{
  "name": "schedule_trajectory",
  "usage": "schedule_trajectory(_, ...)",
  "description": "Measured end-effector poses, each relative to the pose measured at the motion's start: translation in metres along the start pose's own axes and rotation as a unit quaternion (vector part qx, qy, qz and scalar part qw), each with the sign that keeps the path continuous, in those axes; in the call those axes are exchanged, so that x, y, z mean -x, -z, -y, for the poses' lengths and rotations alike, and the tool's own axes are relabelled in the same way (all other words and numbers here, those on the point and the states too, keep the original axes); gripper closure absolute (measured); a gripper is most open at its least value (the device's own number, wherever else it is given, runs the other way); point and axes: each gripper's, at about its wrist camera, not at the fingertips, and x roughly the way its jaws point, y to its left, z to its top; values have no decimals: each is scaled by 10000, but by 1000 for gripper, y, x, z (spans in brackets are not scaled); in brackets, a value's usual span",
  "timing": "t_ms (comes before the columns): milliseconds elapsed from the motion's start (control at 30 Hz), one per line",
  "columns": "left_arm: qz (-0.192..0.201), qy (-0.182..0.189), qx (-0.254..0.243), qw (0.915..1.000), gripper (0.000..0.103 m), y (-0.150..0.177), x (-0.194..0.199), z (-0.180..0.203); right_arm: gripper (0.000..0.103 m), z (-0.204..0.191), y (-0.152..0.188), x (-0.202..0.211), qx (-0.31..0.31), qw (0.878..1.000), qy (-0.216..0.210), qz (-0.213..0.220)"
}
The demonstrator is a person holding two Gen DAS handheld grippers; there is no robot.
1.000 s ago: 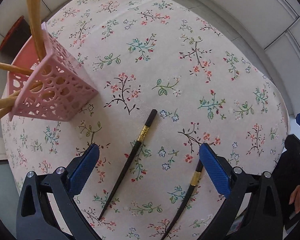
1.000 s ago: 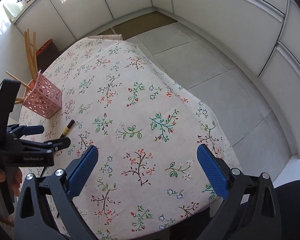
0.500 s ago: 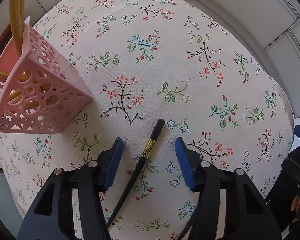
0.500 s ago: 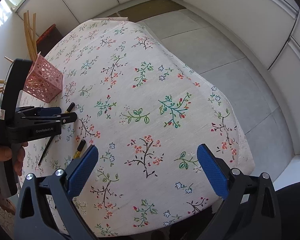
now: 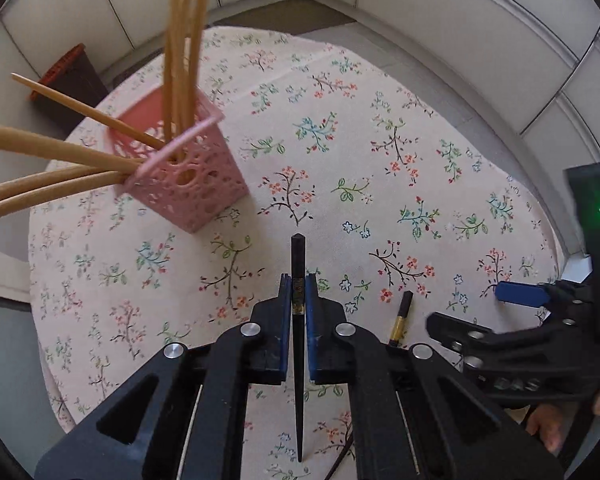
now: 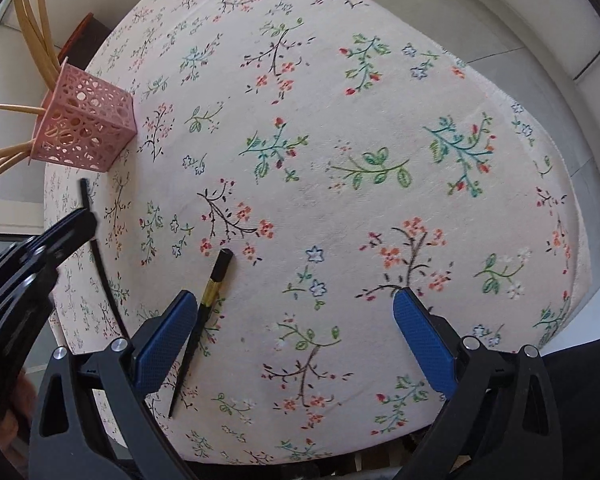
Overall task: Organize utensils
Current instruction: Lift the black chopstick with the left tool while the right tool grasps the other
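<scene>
My left gripper [image 5: 298, 280] is shut on a black chopstick [image 5: 298, 252] with a gold band and holds it above the cloth, its blunt end pointing toward the pink lattice holder [image 5: 188, 188]. Several long wooden chopsticks [image 5: 184, 32] stand in that holder. A second black chopstick [image 6: 212, 292] lies on the floral tablecloth [image 6: 340, 140]. My right gripper [image 6: 296, 312] is open, low over the cloth, with its left pad beside that second chopstick. The right wrist view also shows the holder [image 6: 88, 124] and the held chopstick [image 6: 86, 196] at far left.
The round table's edge falls away on all sides to a tiled floor [image 5: 440, 60]. A dark box with an orange rim [image 5: 68, 80] stands on the floor behind the holder. The right gripper shows at the lower right of the left wrist view [image 5: 520, 300].
My left gripper closed on the first black chopstick and lifted it off the cloth. My right gripper dropped toward the cloth and came up beside the second chopstick.
</scene>
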Motion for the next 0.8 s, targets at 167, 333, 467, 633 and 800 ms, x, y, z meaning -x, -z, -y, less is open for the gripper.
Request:
schedule_trajectory(167,600,-323,278,9973,97,17,54,5,14,-30,-1,-16,-131,9994,311,2)
schedule_trajectory(333,1042,-466,578,9918,97,25,71,15,57,-63,11,-19,168,9961,824,254)
schedule_trajectory(467,1223,-429,773,9885,97,34,85,8,87,-67,14,-18,285,9965,683,391)
schedule_trajectory(633,1406,-245,1024,9845,97,36,94,2,96,-45,12,5,136,9984,119,532)
schedule_trajectory(800,1743,104,1320,9757,97,39,112,-2,96,-43,19,66,703,9893,-233,1257)
